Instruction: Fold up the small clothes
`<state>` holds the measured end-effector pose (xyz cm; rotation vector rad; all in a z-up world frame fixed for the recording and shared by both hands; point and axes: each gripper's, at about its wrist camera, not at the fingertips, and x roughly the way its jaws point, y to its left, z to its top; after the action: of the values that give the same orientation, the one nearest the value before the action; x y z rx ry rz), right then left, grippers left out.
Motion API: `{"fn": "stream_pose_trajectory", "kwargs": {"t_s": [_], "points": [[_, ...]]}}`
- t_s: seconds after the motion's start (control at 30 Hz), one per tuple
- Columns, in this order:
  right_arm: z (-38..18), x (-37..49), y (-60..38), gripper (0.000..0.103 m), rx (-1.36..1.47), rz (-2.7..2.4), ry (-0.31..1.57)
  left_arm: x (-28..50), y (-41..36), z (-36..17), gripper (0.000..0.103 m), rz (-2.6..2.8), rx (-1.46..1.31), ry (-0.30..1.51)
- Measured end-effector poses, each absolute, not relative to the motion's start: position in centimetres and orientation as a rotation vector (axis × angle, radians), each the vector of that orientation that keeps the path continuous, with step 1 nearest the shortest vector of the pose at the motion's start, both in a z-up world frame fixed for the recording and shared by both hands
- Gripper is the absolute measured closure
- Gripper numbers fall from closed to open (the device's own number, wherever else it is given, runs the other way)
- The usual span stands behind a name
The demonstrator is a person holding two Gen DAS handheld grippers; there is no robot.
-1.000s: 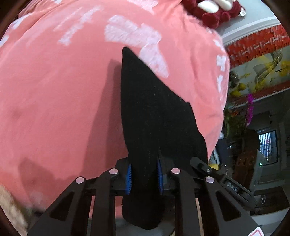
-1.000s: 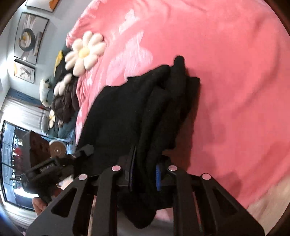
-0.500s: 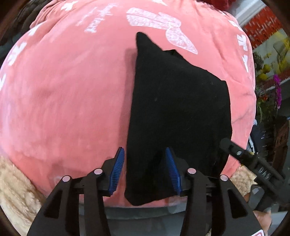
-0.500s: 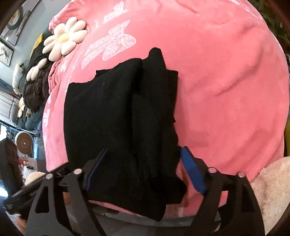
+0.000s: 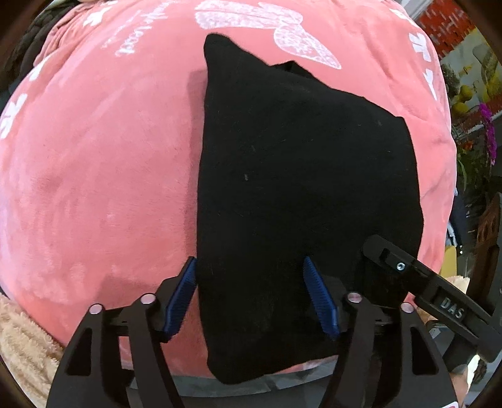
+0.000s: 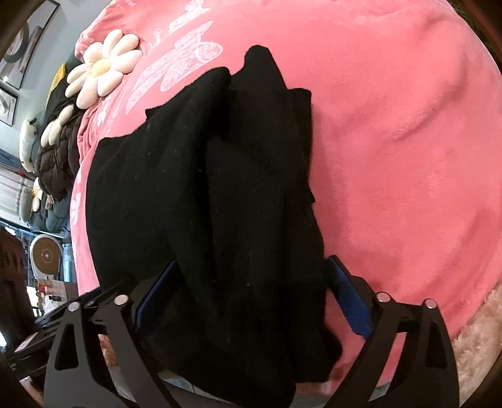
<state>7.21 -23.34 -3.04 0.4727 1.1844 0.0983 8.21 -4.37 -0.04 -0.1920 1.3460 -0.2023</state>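
Observation:
A black garment (image 5: 298, 188) lies folded on a pink plush blanket (image 5: 94, 172), its near edge hanging over the blanket's front. My left gripper (image 5: 251, 282) is open, its blue pads either side of the garment's left near corner without pinching it. In the right wrist view the same garment (image 6: 204, 204) shows stacked folds and ridges. My right gripper (image 6: 251, 292) is open wide, its pads spread either side of the garment's right near part. The right gripper's body (image 5: 439, 292) shows at the right of the left wrist view.
The blanket (image 6: 392, 141) has white butterfly prints (image 5: 266, 28). A daisy cushion (image 6: 100, 69) and dark brown padded cushion (image 6: 56, 160) lie at its far left. Beige fluffy fabric (image 5: 22, 345) borders the near edge. Flowers and furniture (image 5: 477, 157) stand at the right.
Both grippers have opened and let go of the garment, which now lies flat on the blanket. Both have drawn back a little toward the near edge.

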Motion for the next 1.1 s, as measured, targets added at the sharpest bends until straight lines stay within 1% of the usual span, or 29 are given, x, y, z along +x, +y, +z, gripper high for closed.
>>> {"fn": "stream_pose_trajectory", "kwargs": {"t_s": [0.03, 0.1, 0.3, 0.33, 0.37, 0.4, 0.43, 0.47, 0.5, 0.53, 0.63, 0.77, 0.87, 0.97, 1.1], "points": [[-3.1, 7.3, -23.2, 0.006, 0.469, 0.099, 1.183, 8.5, -4.3, -0.3, 0.029, -0.196, -0.203, 1.355], [-3.1, 7.3, -22.8, 0.005, 0.458, 0.101, 1.181, 9.1, -4.9, -1.0, 0.024, -0.192, -0.232, 1.367], [-3.1, 7.3, -23.1, 0.005, 0.481, 0.11, 1.169, 9.8, -4.9, -1.9, 0.016, -0.21, -0.274, 1.371], [-3.0, 7.4, -22.9, 0.006, 0.481, 0.114, 1.168, 9.9, -5.0, -2.0, 0.015, -0.22, -0.28, 1.363], [-2.8, 7.3, -22.9, 0.011, 0.475, 0.122, 1.161, 10.0, -5.0, -2.0, 0.015, -0.23, -0.285, 1.354], [-2.6, 7.3, -22.9, 0.031, 0.468, 0.131, 1.156, 9.9, -5.0, -1.9, 0.021, -0.245, -0.296, 1.345], [-2.4, 7.3, -23.0, 0.051, 0.478, 0.156, 1.155, 9.8, -4.8, -1.7, 0.037, -0.271, -0.313, 1.337], [-2.3, 7.2, -23.0, 0.061, 0.511, 0.189, 1.165, 9.7, -4.7, -1.4, 0.047, -0.308, -0.341, 1.337], [-2.2, 7.1, -23.0, 0.073, 0.522, 0.199, 1.171, 9.5, -4.5, -1.3, 0.059, -0.319, -0.36, 1.343], [-2.0, 6.9, -23.0, 0.076, 0.519, 0.201, 1.171, 9.3, -4.2, -1.0, 0.069, -0.331, -0.388, 1.344], [-1.0, 6.1, -22.9, 0.078, 0.507, 0.216, 1.159, 8.6, -3.3, -0.1, 0.076, -0.352, -0.448, 1.33], [-0.4, 5.8, -22.5, 0.08, 0.488, 0.224, 1.155, 7.9, -3.1, 0.1, 0.078, -0.359, -0.479, 1.327], [1.2, 5.8, -21.9, 0.083, 0.476, 0.229, 1.114, 7.5, -3.3, 1.1, 0.082, -0.367, -0.477, 1.288], [5.6, 5.9, -19.9, 0.084, 0.403, 0.254, 1.012, 7.7, -3.4, 4.4, 0.083, -0.392, -0.426, 1.194], [10.9, 6.5, -16.9, 0.084, 0.357, 0.336, 0.89, 8.4, -0.6, 10.1, 0.083, -0.412, -0.392, 1.053]]}}
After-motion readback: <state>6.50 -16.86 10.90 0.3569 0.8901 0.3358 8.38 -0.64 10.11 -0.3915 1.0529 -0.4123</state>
